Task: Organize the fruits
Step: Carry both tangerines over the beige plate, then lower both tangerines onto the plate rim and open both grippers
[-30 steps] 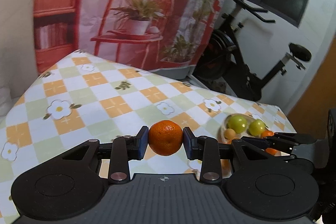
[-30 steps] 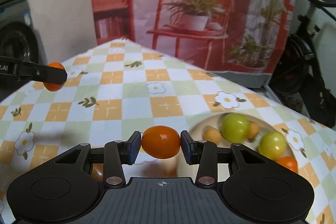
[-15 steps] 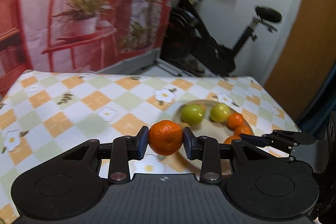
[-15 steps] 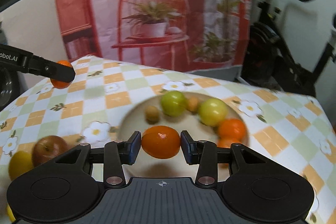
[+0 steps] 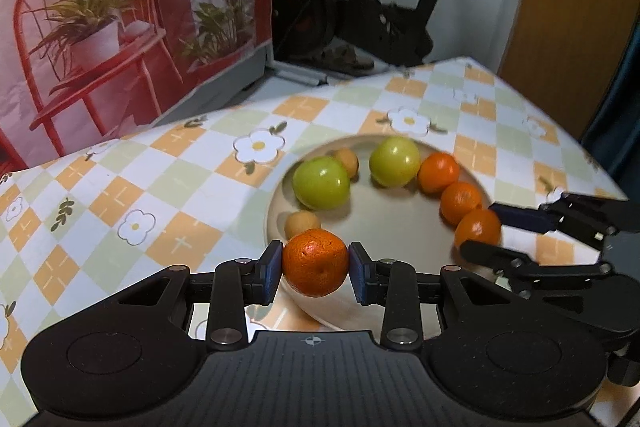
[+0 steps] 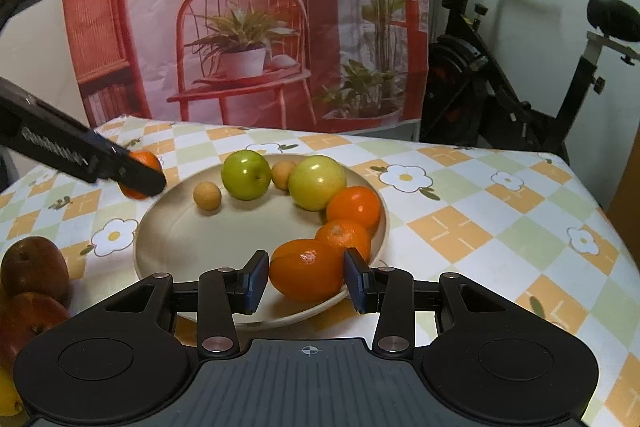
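Beige round plate [image 6: 168,227] on a checked flower-print tablecloth [image 6: 480,219], taken as landmark. On the plate: two green apples, one toward the far left rim [image 6: 246,175] and one just right of it [image 6: 317,182]; two small tan round fruits, one on the left part of the plate [image 6: 207,197] and one wedged between the apples [image 6: 283,175]; three oranges in a curved row along the right rim, namely the far one [image 6: 353,209], the middle one [image 6: 343,238] and the near one [image 6: 306,273]. Right gripper [image 6: 306,279]: jaws spread wider than the near orange, which lies on the plate between the pads, a gap showing on both sides. Left gripper [image 5: 315,267]: closed on a fourth orange, a mandarin [image 5: 315,263], gripped from both sides and held in the air at the plate's left rim. Off the plate, to its near left: two red apples, one [image 6: 34,269] behind the other [image 6: 36,319], and a yellow fruit [image 6: 6,393], only partly in view at the frame edge. Beyond the plate: a printed backdrop [image 6: 240,27] and an exercise bike [image 6: 520,87].
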Demonstrator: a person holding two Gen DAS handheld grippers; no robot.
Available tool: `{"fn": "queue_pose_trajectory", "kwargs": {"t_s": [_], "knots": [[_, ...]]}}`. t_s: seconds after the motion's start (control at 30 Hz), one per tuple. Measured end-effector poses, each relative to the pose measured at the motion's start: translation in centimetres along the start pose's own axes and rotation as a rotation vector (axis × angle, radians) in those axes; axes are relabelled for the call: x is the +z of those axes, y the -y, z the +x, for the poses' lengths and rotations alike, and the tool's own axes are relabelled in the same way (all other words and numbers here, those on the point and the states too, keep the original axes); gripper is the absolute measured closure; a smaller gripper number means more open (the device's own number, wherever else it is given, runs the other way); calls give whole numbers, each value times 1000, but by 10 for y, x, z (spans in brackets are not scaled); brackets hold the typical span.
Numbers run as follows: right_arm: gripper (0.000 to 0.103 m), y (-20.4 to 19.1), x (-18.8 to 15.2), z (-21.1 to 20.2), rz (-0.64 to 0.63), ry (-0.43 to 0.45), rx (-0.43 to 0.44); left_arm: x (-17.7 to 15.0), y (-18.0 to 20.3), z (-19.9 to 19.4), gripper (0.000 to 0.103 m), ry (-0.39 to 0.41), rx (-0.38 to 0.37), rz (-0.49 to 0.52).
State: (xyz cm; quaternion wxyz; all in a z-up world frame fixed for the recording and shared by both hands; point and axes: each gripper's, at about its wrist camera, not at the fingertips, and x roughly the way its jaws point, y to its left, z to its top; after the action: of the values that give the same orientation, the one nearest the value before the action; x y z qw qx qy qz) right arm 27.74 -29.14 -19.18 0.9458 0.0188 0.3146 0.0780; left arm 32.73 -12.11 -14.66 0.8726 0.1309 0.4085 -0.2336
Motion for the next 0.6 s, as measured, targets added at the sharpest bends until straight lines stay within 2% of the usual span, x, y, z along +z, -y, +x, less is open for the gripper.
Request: {"fn": "queue_pose_trajectory", "kwargs": {"t_s": [0.13,0.3,0.6], "knots": [[65,1,-4,3,11,18,10,1,5,9,66,-30,6,11],[65,-2,-10,3,-15,46,-6,4,14,20,66,-63,47,103],[65,-7,-13,2,-45,68,-31,7,19,40,66,-107,63,129]]}}
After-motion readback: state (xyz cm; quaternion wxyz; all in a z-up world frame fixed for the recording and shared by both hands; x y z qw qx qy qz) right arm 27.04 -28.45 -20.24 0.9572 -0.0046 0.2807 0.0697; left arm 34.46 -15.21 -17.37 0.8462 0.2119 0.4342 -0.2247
